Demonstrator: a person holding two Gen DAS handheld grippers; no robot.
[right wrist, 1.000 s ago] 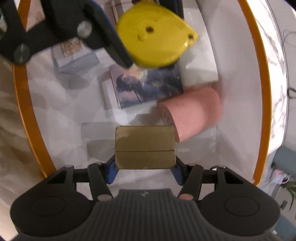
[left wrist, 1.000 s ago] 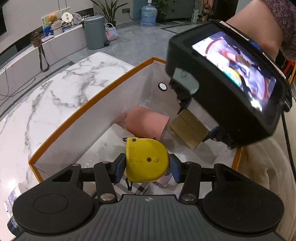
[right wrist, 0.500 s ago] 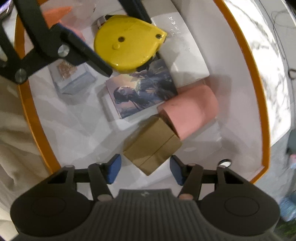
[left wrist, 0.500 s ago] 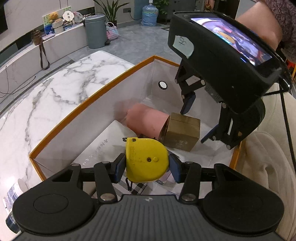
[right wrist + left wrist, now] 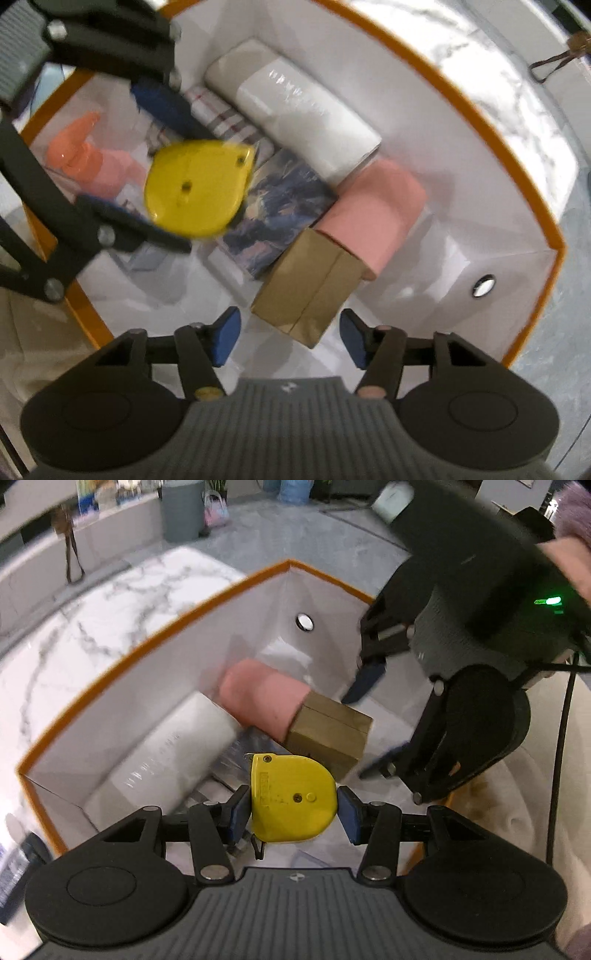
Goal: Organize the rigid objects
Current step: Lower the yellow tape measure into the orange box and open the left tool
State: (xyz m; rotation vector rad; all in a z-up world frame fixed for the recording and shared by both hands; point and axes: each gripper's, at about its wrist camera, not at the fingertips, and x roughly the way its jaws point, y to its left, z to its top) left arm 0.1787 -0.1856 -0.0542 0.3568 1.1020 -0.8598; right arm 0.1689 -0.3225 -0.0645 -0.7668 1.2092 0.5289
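Note:
My left gripper (image 5: 293, 812) is shut on a yellow tape measure (image 5: 291, 799), held above the inside of a white box with an orange rim (image 5: 147, 642). The same tape measure (image 5: 195, 188) shows in the right wrist view, between the left gripper's fingers (image 5: 162, 107). A tan cardboard box (image 5: 310, 284) lies on the box floor against a pink roll (image 5: 373, 210). My right gripper (image 5: 290, 338) hovers above it, its jaws opening, pads clear of the tan box (image 5: 328, 734). The right gripper (image 5: 373, 727) hangs at the right in the left wrist view.
Inside the box lie a white wrapped roll (image 5: 295, 110), a picture book (image 5: 280, 210), a checked cloth (image 5: 221, 118) and an orange-capped pink bottle (image 5: 92, 162). A marble tabletop (image 5: 92, 627) spreads to the left, and cream fabric (image 5: 517, 812) lies to the right.
The right gripper let go of the tan box, which now lies on the box floor by the pink roll. It lifted off and rolled. The left gripper kept hold of the tape measure.

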